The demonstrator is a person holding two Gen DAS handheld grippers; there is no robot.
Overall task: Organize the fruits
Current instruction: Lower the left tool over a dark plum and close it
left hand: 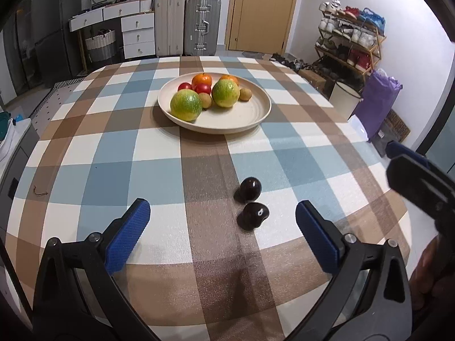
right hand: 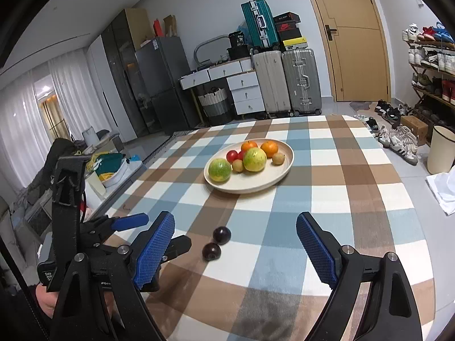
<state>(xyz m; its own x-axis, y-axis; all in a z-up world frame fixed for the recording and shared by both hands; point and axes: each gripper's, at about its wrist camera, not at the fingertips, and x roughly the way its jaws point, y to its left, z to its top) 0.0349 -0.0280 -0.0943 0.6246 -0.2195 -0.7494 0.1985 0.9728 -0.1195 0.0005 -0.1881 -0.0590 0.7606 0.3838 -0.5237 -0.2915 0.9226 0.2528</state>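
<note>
Two dark plums lie on the checked tablecloth: the farther one (left hand: 250, 189) (right hand: 222, 235) and the nearer one (left hand: 253, 215) (right hand: 211, 251). A cream plate (left hand: 250, 113) (right hand: 273, 180) near the table's middle holds two green-yellow fruits (left hand: 186, 105), oranges (left hand: 202, 80), red tomatoes (left hand: 202, 88) and small brown fruits (left hand: 245, 94). My left gripper (left hand: 223, 218) is open and empty, with the plums just ahead between its fingers. My right gripper (right hand: 235, 230) is open and empty, the plums ahead toward its left finger. The left gripper also shows at the left of the right wrist view.
The table's front and right edges (right hand: 412, 199) are close. Behind the table stand suitcases (left hand: 187, 25), white drawers (left hand: 136, 34), a door (left hand: 261, 11) and a shoe rack (left hand: 352, 39). A cream bin (right hand: 442, 149) stands on the floor at right.
</note>
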